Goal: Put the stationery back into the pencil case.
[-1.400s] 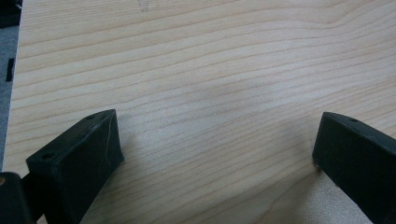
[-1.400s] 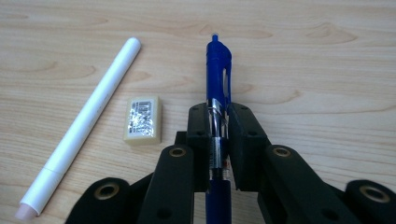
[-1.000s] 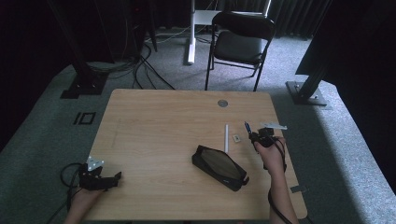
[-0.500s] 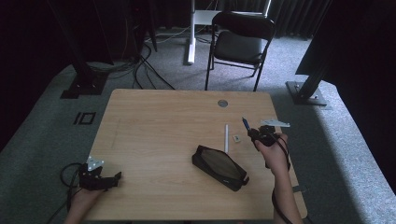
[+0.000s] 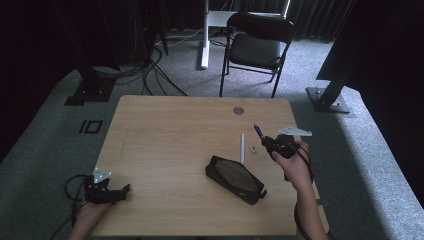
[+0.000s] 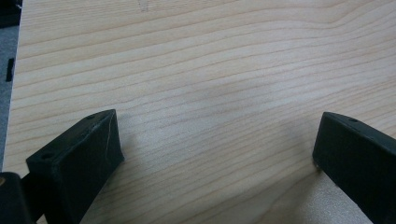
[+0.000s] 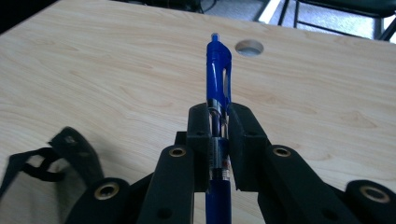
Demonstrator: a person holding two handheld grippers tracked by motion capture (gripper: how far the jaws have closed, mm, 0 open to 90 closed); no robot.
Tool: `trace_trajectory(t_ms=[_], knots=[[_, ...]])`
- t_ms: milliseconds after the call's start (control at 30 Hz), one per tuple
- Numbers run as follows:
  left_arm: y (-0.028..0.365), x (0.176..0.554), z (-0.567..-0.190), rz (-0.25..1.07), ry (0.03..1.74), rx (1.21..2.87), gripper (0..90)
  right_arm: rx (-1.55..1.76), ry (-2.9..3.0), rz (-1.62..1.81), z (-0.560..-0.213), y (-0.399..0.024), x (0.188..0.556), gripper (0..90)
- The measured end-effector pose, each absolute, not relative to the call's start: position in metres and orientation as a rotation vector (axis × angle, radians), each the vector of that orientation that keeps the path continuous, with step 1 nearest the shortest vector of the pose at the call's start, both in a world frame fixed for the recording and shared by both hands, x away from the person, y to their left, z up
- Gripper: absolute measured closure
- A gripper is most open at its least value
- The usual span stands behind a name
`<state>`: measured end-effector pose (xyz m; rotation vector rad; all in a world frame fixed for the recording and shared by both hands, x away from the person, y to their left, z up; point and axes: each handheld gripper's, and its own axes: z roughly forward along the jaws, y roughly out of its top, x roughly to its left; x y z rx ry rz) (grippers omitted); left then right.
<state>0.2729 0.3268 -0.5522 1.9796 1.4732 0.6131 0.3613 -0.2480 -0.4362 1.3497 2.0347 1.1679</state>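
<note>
My right gripper (image 7: pixel 218 114) is shut on a blue pen (image 7: pixel 218 70), which sticks out past the jaws with its clip end away from me. In the high view the right gripper (image 5: pixel 270 142) hangs above the table's right side, and the blue pen (image 5: pixel 258 131) points up and to the left. A black pencil case (image 5: pixel 234 179) lies open on the table just left of that hand; the pencil case (image 7: pixel 42 186) fills the near left corner of the right gripper view. My left gripper (image 5: pixel 122 190) rests open at the table's front left, with bare wood between its jaws.
A white stick (image 5: pixel 243 147) and a small pale eraser-like piece (image 5: pixel 253 148) lie between the case and the right hand. A round cable hole (image 5: pixel 238 110) sits near the table's far edge. A black folding chair (image 5: pixel 257 47) stands behind the table.
The right hand has risen and drifted left with the blue pen still in its jaws. The left gripper has kept its place.
</note>
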Motion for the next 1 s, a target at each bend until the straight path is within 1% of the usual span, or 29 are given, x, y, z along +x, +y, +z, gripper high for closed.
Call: trace_trajectory(t_ms=[567, 1000], knots=[[0.327, 0.273, -0.552, 0.613, 1.474, 1.977, 1.4, 1.184, 2.129, 1.267, -0.416, -0.235, 0.337, 79.6], [0.327, 0.273, -0.552, 0.613, 1.473, 1.979, 1.4, 1.024, 2.259, 1.315, -0.415, -0.219, 0.323, 79.6]])
